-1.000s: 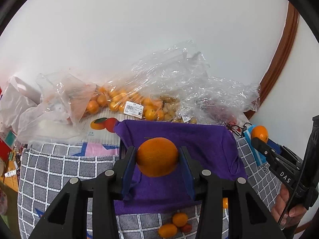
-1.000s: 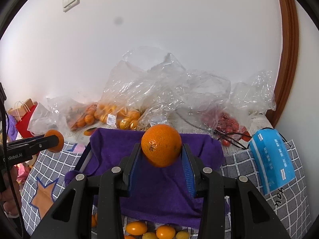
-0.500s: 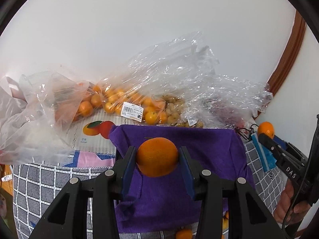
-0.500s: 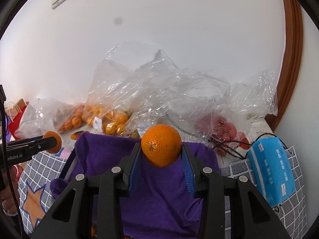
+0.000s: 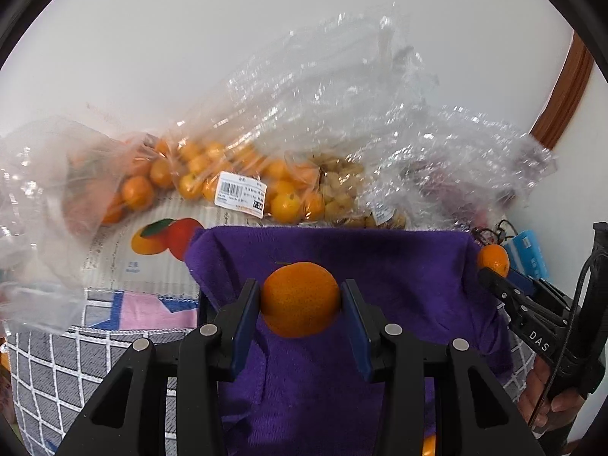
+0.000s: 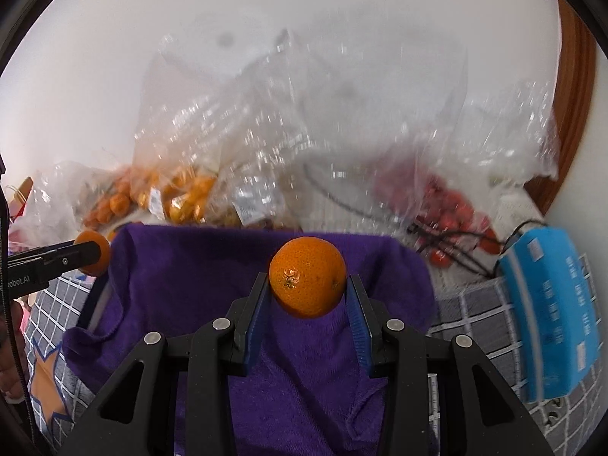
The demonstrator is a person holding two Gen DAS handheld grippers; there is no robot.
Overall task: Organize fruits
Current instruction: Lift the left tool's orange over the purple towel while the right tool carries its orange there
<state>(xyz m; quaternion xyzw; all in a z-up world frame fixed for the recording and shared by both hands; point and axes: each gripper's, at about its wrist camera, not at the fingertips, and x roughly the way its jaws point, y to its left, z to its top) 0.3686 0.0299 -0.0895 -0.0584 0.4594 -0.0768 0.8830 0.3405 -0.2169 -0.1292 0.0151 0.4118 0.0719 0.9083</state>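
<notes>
The left gripper (image 5: pixel 300 298) was closed on a mandarin (image 5: pixel 300 298), and the right gripper (image 6: pixel 307 277) was closed on a second mandarin (image 6: pixel 307 277). Under and ahead of both jaws the purple cloth (image 5: pixel 380 266) lay free. Its far edge met the plastic bags (image 5: pixel 323 144). Compared with before, the cloth and bags looked nearer. Both fruits were round, orange, dimpled.

Purple towel (image 5: pixel 399 262) and fruit bags (image 5: pixel 235 174) on checked cloth (image 5: pixel 57 361).
</notes>
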